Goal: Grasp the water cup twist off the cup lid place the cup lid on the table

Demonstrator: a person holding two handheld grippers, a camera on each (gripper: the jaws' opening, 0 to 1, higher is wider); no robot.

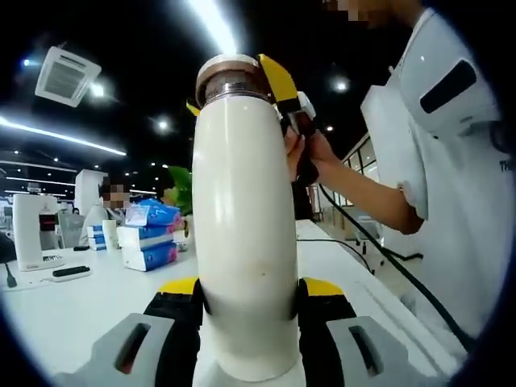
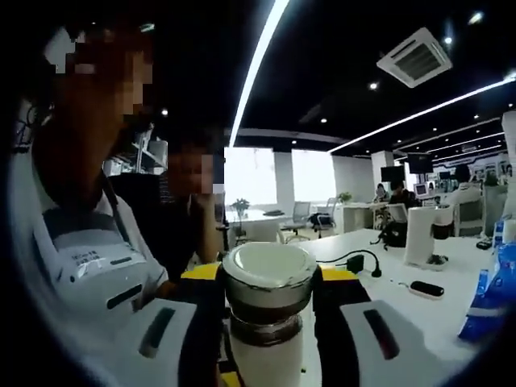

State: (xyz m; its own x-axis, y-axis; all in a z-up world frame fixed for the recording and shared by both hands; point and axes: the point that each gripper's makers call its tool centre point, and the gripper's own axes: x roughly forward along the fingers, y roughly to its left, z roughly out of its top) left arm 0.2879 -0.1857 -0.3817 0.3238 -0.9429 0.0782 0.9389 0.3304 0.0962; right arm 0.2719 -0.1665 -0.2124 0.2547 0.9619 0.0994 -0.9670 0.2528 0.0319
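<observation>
White desk (image 1: 72, 310) and a dark ceiling with strip lights are framing both views. Left gripper view: the left tongs (image 1: 251, 318) are clamping the cream water cup (image 1: 242, 234) by its lower body, holding it upright, tissue boxes (image 1: 149, 234) lying behind; up top, the right tongs (image 1: 278, 85) are gripping the cup lid (image 1: 230, 76). Right gripper view: those tongs are squeezing the white-topped lid from both sides, a cable (image 2: 355, 260) trailing behind.
</observation>
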